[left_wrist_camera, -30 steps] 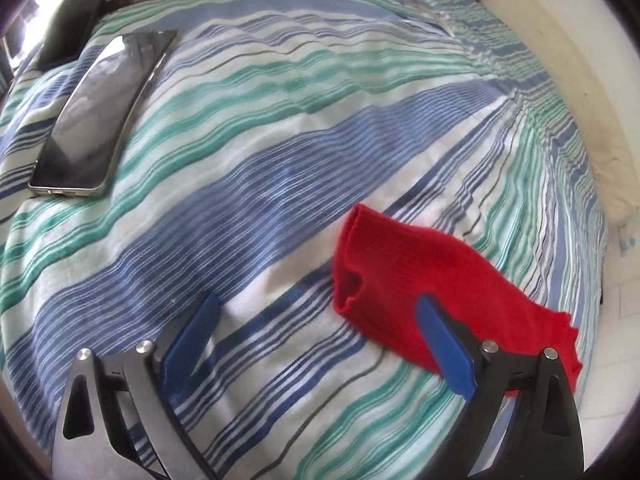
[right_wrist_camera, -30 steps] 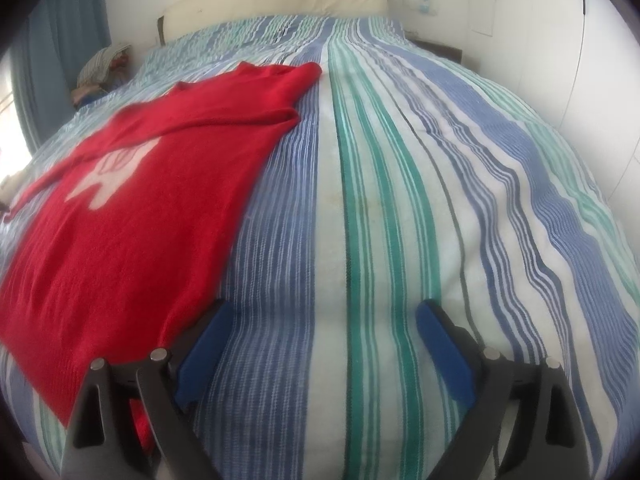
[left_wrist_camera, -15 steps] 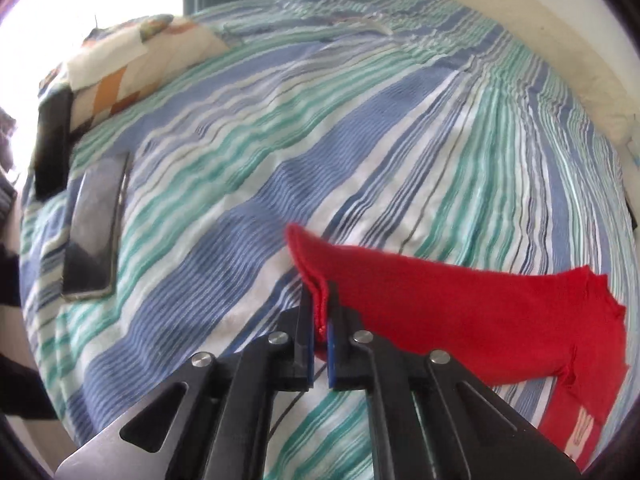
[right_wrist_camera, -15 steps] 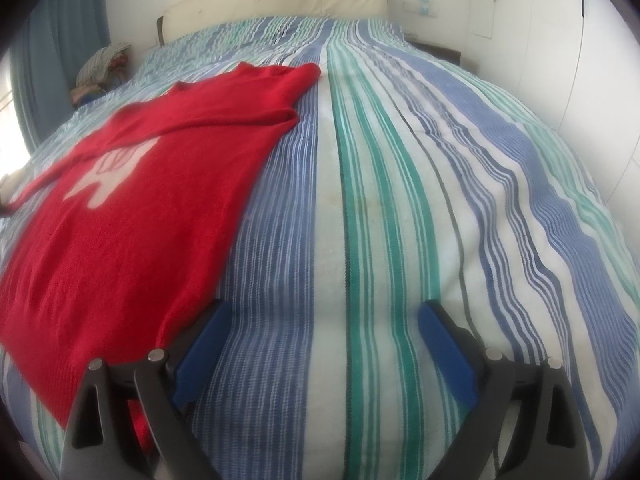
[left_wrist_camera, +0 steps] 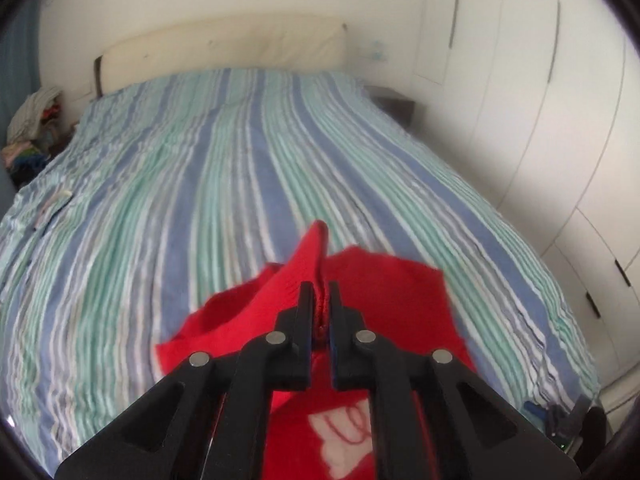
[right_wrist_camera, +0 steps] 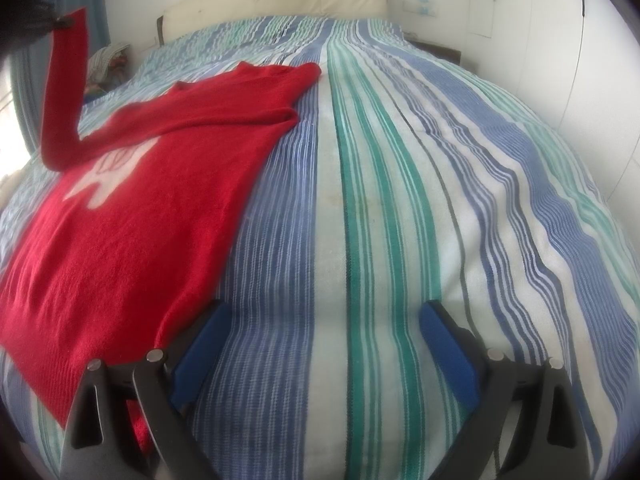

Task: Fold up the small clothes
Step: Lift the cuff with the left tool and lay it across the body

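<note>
A red sweater with a white motif lies flat on the left part of the striped bedspread. One sleeve is pulled up off the bed and hangs from my left gripper at the top left. In the left wrist view, my left gripper pinches the sleeve cuff above the sweater body. Its jaws are easing open slightly, with the cuff still pressed between them. My right gripper is open over bare bedspread, just right of the sweater's hem, with nothing between its fingers.
A cream headboard runs along the far end of the bed. A pile of clothes sits at the far left, a dark nightstand at the far right. White wardrobe doors line the right side.
My left gripper closed on the sleeve cuff, then lifted it and swung it over toward the sweater body, rolling as it went. The right gripper stayed still and open.
</note>
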The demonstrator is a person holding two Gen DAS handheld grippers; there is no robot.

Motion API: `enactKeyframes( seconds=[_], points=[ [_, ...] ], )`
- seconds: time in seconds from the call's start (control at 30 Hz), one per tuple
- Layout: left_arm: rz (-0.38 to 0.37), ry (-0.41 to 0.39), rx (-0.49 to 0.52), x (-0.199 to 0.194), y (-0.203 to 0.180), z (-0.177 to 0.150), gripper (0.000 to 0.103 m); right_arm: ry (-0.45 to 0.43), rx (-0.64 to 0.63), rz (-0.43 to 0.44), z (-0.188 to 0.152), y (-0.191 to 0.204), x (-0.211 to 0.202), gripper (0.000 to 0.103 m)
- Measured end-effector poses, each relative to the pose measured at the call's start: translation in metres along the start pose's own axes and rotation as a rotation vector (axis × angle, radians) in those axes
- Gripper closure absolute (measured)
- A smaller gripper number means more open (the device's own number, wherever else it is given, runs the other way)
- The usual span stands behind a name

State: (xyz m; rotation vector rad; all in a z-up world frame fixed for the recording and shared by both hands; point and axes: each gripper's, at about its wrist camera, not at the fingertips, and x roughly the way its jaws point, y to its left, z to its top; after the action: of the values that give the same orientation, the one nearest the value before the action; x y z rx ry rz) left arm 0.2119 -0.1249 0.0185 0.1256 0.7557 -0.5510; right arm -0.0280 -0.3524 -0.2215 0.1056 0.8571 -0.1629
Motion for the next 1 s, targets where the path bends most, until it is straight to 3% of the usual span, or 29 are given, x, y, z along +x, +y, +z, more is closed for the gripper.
enactKeyframes(
  seconds=[0.03,0.07,0.1,0.13,0.23,0.43,0.53,0.63,0.73,0.8,0.87,0.93,1.0],
  points=[
    [-0.036,0.02,0.031,0.013,-0.014,-0.002,0.074,0.0,0.0,0.0,0.0,0.0,0.0,0.008],
    [-0.021,0.054,0.059,0.025,-0.025,-0.005,0.057,0.0,0.0,0.0,0.0,0.0,0.0,0.008],
    [0.03,0.074,0.072,0.035,-0.031,-0.009,0.027,0.0,0.0,0.0,0.0,-0.001,0.0,0.008],
    [0.071,0.065,0.071,0.039,-0.03,-0.014,0.021,0.0,0.0,0.0,0.0,0.0,0.0,0.008],
    [0.093,0.075,0.008,0.041,-0.001,-0.03,0.021,0.0,0.001,0.003,0.0,-0.001,0.0,0.008],
    [0.325,0.152,-0.133,0.031,0.093,-0.097,0.021,0.005,-0.003,0.005,0.0,0.0,0.002,0.006],
    [0.323,0.211,-0.207,0.023,0.123,-0.149,0.021,0.006,-0.009,0.001,0.0,0.001,0.003,0.005],
    [0.287,0.262,-0.19,0.026,0.123,-0.183,0.021,0.003,-0.01,-0.001,0.0,0.002,0.003,0.005],
    [0.271,0.28,-0.119,0.037,0.104,-0.192,0.021,-0.001,-0.014,-0.007,0.0,0.003,0.003,0.004],
    [0.287,0.289,-0.081,0.051,0.094,-0.191,0.021,-0.005,-0.017,-0.012,0.0,0.003,0.003,0.004],
    [0.352,0.276,-0.088,0.063,0.092,-0.184,0.022,-0.009,-0.018,-0.014,-0.001,0.004,0.003,0.004],
    [0.398,0.226,-0.176,0.07,0.102,-0.176,0.038,-0.012,-0.018,-0.016,-0.001,0.003,0.003,0.003],
    [0.376,0.245,-0.33,0.081,0.127,-0.186,0.05,-0.013,-0.018,-0.017,-0.001,0.003,0.003,0.003]
  ],
)
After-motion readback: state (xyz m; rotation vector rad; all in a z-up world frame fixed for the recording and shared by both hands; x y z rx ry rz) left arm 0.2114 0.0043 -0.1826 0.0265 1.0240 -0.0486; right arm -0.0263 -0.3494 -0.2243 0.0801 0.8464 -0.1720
